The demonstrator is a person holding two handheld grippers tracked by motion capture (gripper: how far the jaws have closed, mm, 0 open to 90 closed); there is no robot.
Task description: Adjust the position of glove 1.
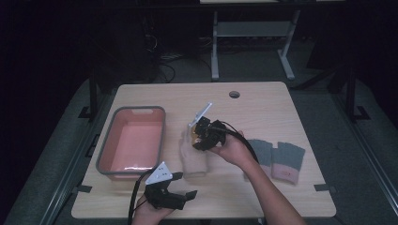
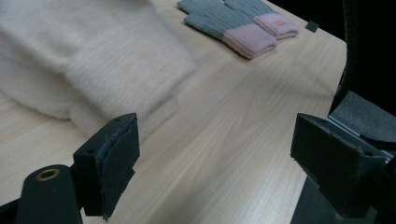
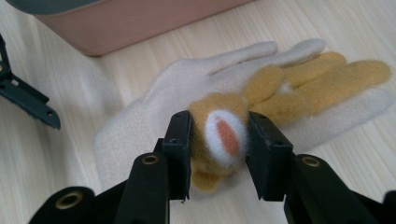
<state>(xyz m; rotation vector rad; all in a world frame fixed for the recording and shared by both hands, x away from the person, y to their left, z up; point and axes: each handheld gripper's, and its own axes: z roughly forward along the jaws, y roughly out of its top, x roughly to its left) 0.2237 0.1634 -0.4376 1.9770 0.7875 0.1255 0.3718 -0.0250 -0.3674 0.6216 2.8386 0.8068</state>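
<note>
My right gripper (image 3: 218,140) is shut on the cuff end of a fuzzy mustard glove (image 3: 299,79) with a white and orange patch. Its fingers trail over a cream glove (image 3: 140,121) that lies flat on the wooden table. In the high view the right gripper (image 1: 199,136) hovers over the upper end of the cream glove (image 1: 195,161), at the table's middle. My left gripper (image 1: 185,184) rests near the front edge, open, just below that glove. In its own view the left gripper (image 2: 212,149) holds nothing and the cream glove (image 2: 93,60) lies just beyond its jaws.
A pink bin with a grey rim (image 1: 104,145) stands left of the gloves, seen close as the bin (image 3: 140,23). A pair of grey gloves with pink cuffs (image 1: 277,159) lies at the right, also the pair (image 2: 243,25). A cable hole (image 1: 234,94) sits at the far edge.
</note>
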